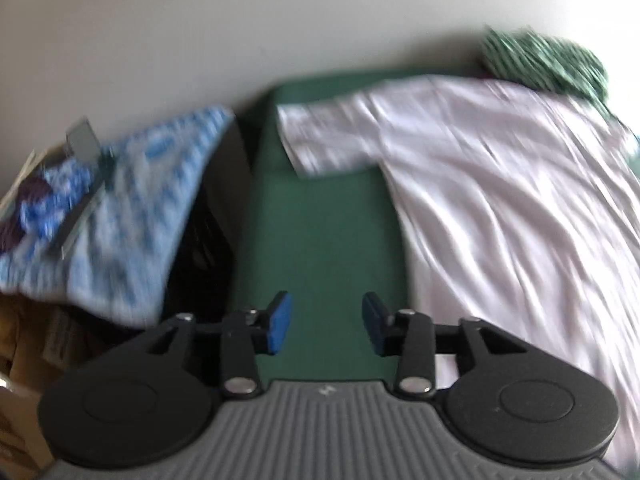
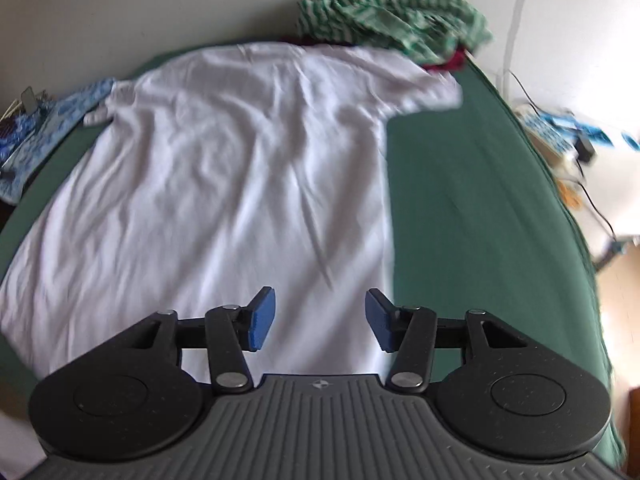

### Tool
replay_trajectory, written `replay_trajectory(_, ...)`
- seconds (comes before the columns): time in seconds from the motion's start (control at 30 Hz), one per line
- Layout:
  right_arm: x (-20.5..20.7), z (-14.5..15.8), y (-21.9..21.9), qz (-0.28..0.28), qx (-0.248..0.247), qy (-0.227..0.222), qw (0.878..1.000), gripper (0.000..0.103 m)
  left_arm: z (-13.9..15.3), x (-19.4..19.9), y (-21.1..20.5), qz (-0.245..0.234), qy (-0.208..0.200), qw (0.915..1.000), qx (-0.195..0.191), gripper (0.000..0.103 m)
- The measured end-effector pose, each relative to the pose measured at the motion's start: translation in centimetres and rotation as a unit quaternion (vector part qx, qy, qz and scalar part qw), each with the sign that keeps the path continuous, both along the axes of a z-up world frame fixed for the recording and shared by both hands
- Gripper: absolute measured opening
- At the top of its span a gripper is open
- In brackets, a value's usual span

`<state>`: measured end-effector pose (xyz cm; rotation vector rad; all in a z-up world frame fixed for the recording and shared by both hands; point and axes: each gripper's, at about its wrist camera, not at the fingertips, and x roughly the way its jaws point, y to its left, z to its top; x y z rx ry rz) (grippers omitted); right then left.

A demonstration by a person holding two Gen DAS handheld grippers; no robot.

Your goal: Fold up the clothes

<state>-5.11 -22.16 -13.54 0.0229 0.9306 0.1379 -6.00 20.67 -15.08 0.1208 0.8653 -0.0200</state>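
Observation:
A white T-shirt (image 2: 224, 184) lies spread flat on the green bed cover (image 2: 472, 208), collar end far from me, both short sleeves out to the sides. In the left wrist view the same T-shirt (image 1: 500, 184) fills the right half, one sleeve reaching left over the green cover (image 1: 320, 208). My left gripper (image 1: 326, 322) hangs open above bare green cover, just left of the shirt's edge, nothing between its blue pads. My right gripper (image 2: 320, 318) is open above the shirt's lower right part, holding nothing.
A crumpled green-and-white striped garment (image 2: 392, 20) lies at the bed's far end, over something dark red (image 2: 452, 60). A blue patterned cloth (image 1: 132, 200) covers furniture left of the bed. Cables and a power strip (image 2: 560, 144) lie on the floor to the right.

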Motion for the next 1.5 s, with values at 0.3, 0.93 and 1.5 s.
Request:
replay_trajectory(0.3, -4.8, -2.6, -4.5, -0.012, 0.106, 0.02, 0.994, 0.057, -3.7, -8.3, -1.1, 0.075, 0.031, 0.9932, -0.084, 0.065)
replay_trajectory(0.93, -6.9, 1.1, -4.0, -0.045, 0.107, -0.059, 0.991, 0.005, -3.0, -8.0, -4.3, 0.018, 0.028, 0.9945, -0.099, 0.001)
replay_trajectory(1.5, -12.2, -2.8, 1.1, 0.031, -0.174, -0.074, 0.981, 0.041, -3.8, -9.8, -1.8, -0.073, 0.028, 0.9953, -0.057, 0.052)
